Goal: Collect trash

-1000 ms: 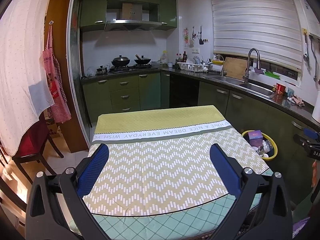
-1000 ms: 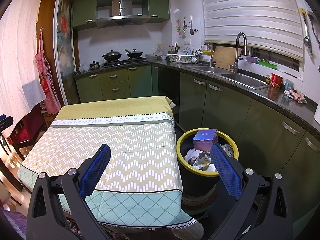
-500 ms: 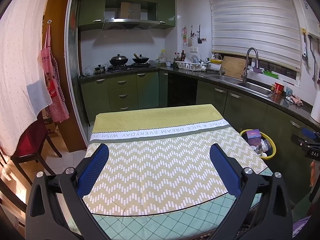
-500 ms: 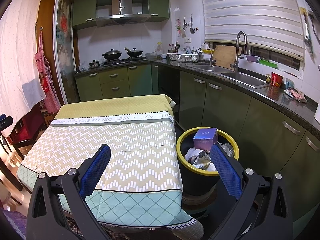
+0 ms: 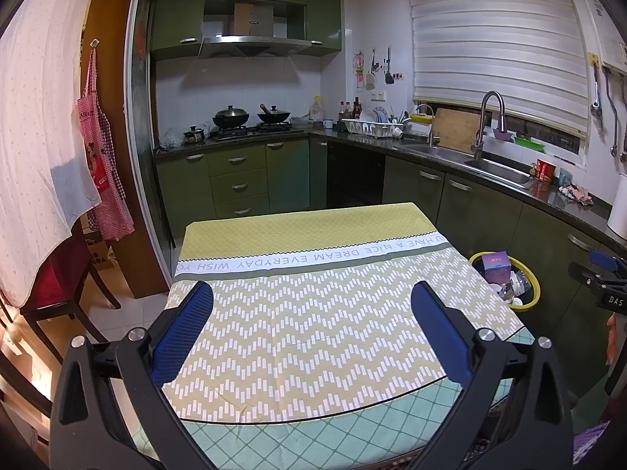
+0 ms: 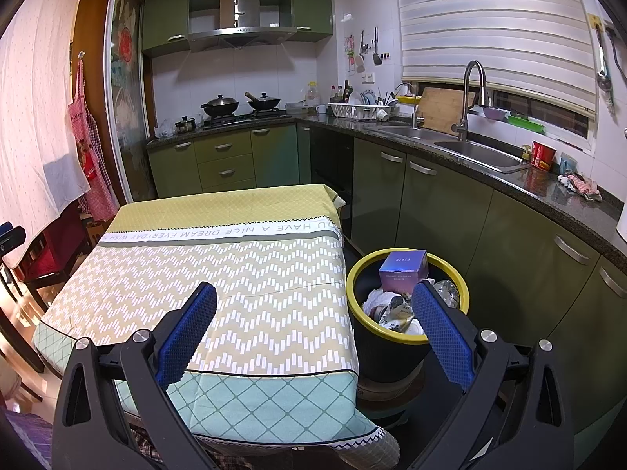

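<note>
A black bin with a yellow rim [image 6: 407,337] stands on the floor right of the table. It holds a purple box [image 6: 403,270] and crumpled wrappers [image 6: 388,307]. The bin also shows in the left wrist view [image 5: 535,293] past the table's right edge. My left gripper [image 5: 311,327] is open and empty over the near part of the tablecloth [image 5: 305,313]. My right gripper [image 6: 313,327] is open and empty over the table's near right corner, its right finger [image 6: 439,325] in front of the bin. The right gripper's body [image 5: 601,282] shows at the left wrist view's right edge.
The table [image 6: 219,274] carries a yellow-green patterned cloth. Green kitchen cabinets [image 6: 443,211] run along the back and right, with a sink [image 6: 478,152] and a stove [image 6: 243,113]. A dark chair [image 5: 58,286] stands left of the table.
Both views have shifted only slightly. Both grippers stay open and empty.
</note>
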Demonstrator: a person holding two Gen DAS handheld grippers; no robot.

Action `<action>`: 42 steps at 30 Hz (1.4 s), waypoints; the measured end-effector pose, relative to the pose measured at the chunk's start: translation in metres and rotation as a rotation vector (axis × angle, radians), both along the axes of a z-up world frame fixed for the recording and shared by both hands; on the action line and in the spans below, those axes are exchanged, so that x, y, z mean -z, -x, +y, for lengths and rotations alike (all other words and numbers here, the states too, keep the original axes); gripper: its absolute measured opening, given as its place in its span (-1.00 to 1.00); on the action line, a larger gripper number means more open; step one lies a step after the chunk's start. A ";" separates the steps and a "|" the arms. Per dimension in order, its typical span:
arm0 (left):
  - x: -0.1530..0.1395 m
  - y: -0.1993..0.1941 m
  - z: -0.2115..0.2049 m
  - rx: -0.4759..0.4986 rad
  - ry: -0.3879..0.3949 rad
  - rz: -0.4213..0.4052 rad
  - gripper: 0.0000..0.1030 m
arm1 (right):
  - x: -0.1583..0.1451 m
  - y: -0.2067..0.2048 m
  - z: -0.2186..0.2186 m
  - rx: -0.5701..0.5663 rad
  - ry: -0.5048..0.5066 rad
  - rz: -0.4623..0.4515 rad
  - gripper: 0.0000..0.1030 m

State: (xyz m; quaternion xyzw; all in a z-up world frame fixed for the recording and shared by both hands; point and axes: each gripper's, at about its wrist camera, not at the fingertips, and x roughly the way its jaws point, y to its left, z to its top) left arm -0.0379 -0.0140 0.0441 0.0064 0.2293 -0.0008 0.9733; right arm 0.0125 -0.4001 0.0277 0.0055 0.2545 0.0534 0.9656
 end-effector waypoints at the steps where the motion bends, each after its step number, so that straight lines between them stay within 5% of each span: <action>1: 0.001 0.000 0.000 0.001 -0.002 0.001 0.87 | 0.000 0.000 0.000 0.001 0.001 0.001 0.91; 42: 0.016 -0.040 0.012 0.040 0.039 0.067 0.87 | 0.017 -0.016 0.004 0.006 0.005 0.057 0.91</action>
